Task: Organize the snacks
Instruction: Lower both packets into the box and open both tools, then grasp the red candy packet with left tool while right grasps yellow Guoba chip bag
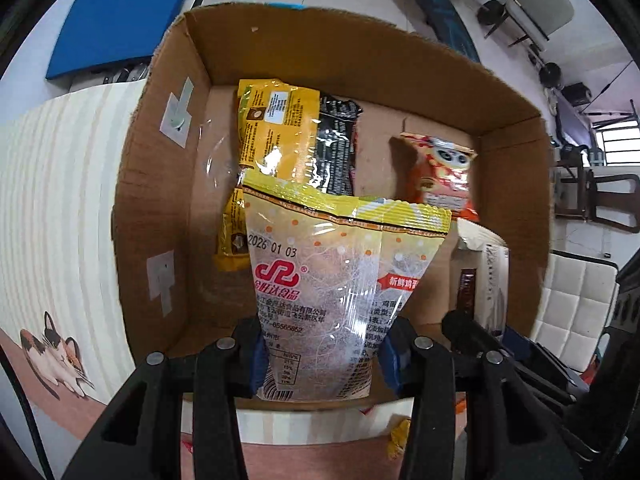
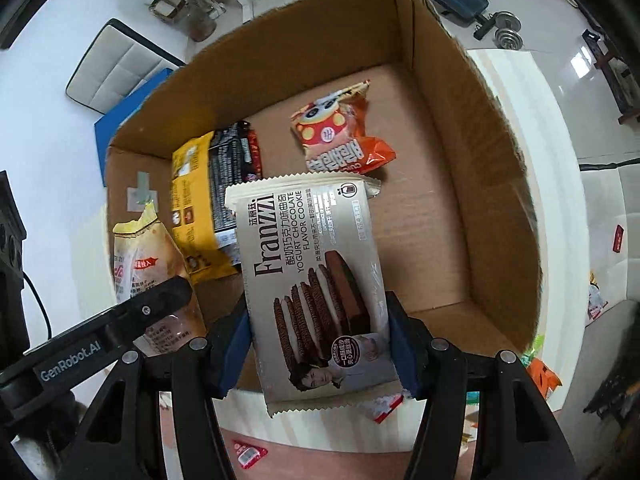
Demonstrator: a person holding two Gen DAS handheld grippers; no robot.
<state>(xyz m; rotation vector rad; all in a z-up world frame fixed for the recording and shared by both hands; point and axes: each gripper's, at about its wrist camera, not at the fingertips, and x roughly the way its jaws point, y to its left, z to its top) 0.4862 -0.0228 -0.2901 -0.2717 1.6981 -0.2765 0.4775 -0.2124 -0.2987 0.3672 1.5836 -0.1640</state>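
Note:
My left gripper (image 1: 320, 354) is shut on a clear and yellow snack bag (image 1: 332, 280), held over the near edge of an open cardboard box (image 1: 160, 184). My right gripper (image 2: 320, 344) is shut on a beige Franzzi chocolate cookie pack (image 2: 316, 280), held over the same box (image 2: 480, 184). Inside the box lie a yellow packet (image 1: 276, 128), a black packet (image 1: 336, 148) and an orange-red panda packet (image 1: 440, 172). The right wrist view shows the same yellow packet (image 2: 192, 200), black packet (image 2: 232, 176), panda packet (image 2: 340, 136) and the left gripper's bag (image 2: 144, 256).
The box stands on a cream striped table mat with a cat print (image 1: 52, 348). Loose snack packets lie on the table near the box (image 2: 248, 454), (image 2: 542, 376). A blue board (image 1: 120, 24) and chairs (image 2: 120, 68) stand beyond the table.

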